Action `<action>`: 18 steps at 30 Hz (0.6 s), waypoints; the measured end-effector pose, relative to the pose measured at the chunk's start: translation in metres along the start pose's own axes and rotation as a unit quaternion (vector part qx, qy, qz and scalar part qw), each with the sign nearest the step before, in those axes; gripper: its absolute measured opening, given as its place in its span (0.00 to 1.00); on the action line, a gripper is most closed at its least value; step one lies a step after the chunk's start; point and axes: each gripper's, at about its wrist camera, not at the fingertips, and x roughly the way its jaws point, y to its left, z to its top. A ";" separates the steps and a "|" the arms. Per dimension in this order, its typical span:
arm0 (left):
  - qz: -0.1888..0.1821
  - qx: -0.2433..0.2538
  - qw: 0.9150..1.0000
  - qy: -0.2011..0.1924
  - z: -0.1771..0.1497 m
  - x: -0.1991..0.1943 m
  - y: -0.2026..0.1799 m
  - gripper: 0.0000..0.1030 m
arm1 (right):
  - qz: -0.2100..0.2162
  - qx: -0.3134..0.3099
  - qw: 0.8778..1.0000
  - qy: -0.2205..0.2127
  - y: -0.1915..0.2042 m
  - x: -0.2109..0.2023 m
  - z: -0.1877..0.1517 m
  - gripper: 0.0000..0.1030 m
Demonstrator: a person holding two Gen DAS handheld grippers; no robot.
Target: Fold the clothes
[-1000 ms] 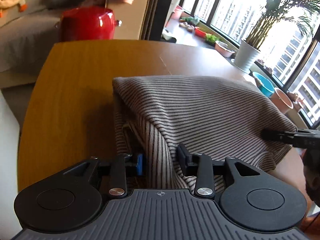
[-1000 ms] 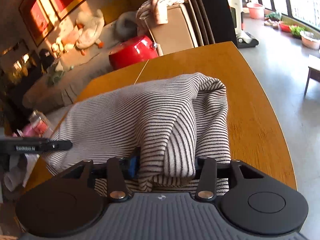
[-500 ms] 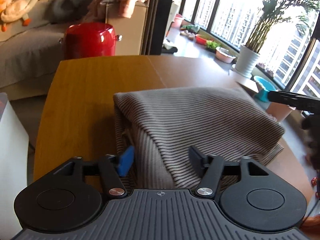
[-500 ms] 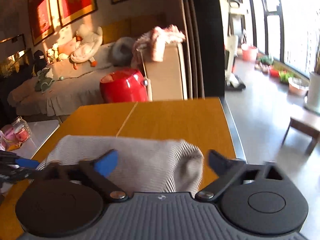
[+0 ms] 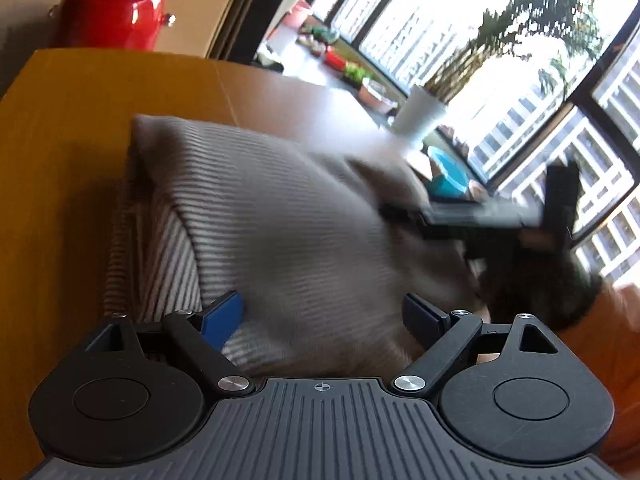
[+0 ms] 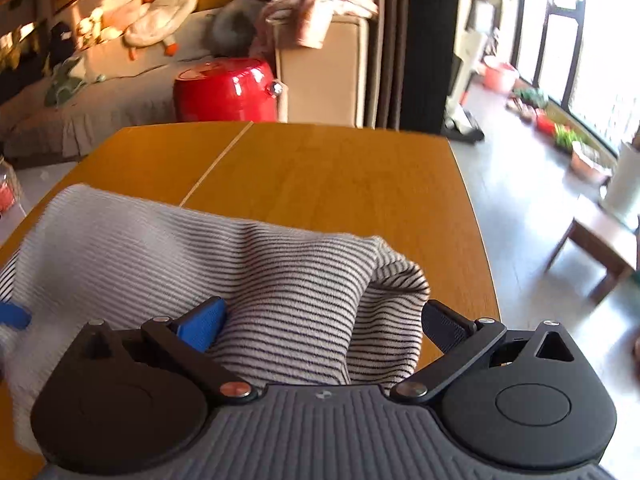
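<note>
Your striped garment (image 6: 288, 292) lies folded in a soft heap on the near part of the wooden counter (image 6: 340, 176), its rounded fold edge toward the far side and one bunched corner at the right, close to the counter's right edge. In the left wrist view the same cloth (image 5: 260, 216) is blurred on its right half.

Your left tool (image 5: 322, 318) has its fingers spread wide, the cloth lying between them but not pinched (the blue pad (image 5: 222, 316) sits against the fabric). Your right tool (image 6: 320, 324) is spread just as wide over the bunched corner, gripping nothing. From the left wrist view, your right tool (image 5: 404, 212) shows as a dark blur at the cloth's right side.

Beyond the counter's far edge stands a red pot-like container (image 6: 226, 90) with its lid on; its contents are hidden. Right of it, a beige box (image 6: 324, 68) has pink and white clothes (image 6: 324, 0) heaped over its top. By the windows, a white planter (image 5: 418, 114) holds a tall leafy plant (image 5: 532, 32), and a turquoise bowl (image 5: 448, 174) sits nearer; you cannot tell what it holds.
</note>
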 end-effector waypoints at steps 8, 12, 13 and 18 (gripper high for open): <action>0.032 -0.001 0.999 -0.041 0.031 0.025 0.015 0.86 | 0.075 -0.006 0.997 0.031 0.020 -0.044 -0.048 1.00; 0.051 0.024 0.997 -0.057 0.043 0.036 0.013 0.86 | 0.142 -0.077 0.986 0.047 0.047 -0.069 -0.058 1.00; 0.054 0.024 0.996 -0.060 0.046 0.037 0.013 0.86 | 0.150 -0.099 0.983 0.041 0.052 -0.077 -0.056 1.00; 0.058 0.014 0.996 -0.070 0.045 0.022 0.013 0.90 | 0.128 -0.148 0.980 -0.023 0.048 -0.106 -0.035 1.00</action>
